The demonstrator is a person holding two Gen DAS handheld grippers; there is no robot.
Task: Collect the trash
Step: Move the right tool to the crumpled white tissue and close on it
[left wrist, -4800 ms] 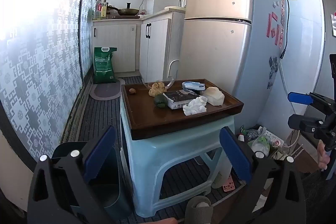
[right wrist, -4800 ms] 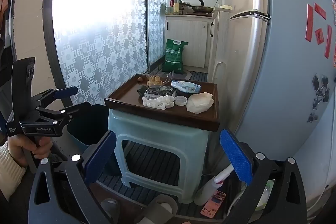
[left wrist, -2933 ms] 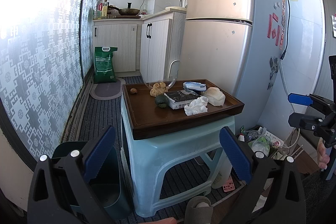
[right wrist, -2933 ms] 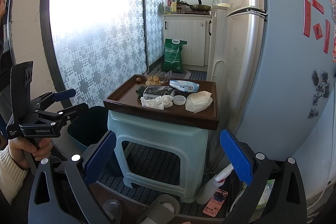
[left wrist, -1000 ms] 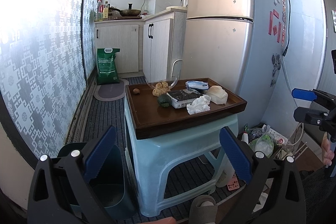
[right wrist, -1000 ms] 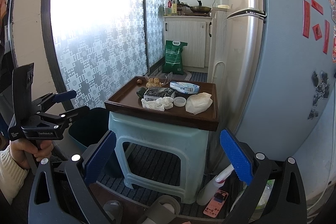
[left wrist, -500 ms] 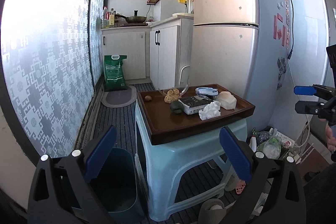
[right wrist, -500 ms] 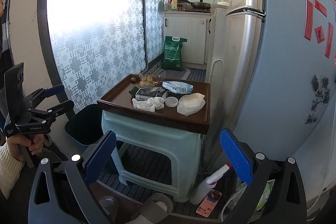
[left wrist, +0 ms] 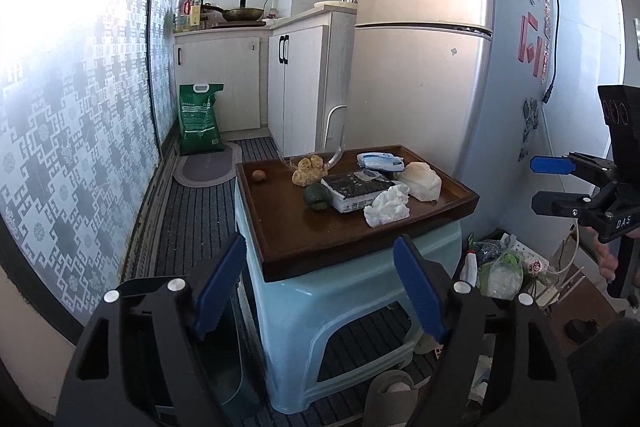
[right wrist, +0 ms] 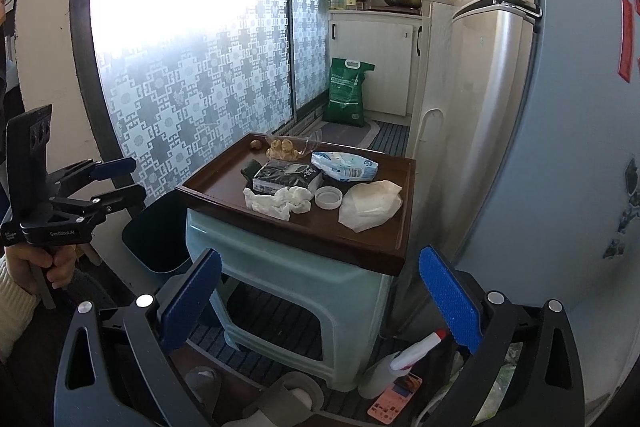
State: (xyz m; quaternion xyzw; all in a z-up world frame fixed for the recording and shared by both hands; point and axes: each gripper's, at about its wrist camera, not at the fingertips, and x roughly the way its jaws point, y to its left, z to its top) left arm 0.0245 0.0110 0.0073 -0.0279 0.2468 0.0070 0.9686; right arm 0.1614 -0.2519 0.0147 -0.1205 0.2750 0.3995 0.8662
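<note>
Both grippers are wide open and hold nothing: the left gripper point(left wrist: 320, 291) and the right gripper point(right wrist: 320, 301) hang in front of the stool point(right wrist: 304, 275). The trash lies on the brown tray point(left wrist: 320, 239): tissue point(right wrist: 278, 202), cap point(right wrist: 328, 197), wrappers. A dark bin point(right wrist: 156, 239) stands beside the stool.

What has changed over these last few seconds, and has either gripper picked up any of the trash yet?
Only the viewpoint changed: both grippers moved closer to the tray, which now looks larger. The left gripper and right gripper remain open and empty. The crumpled tissue, black packet, white cap and dark bin lie as before.
</note>
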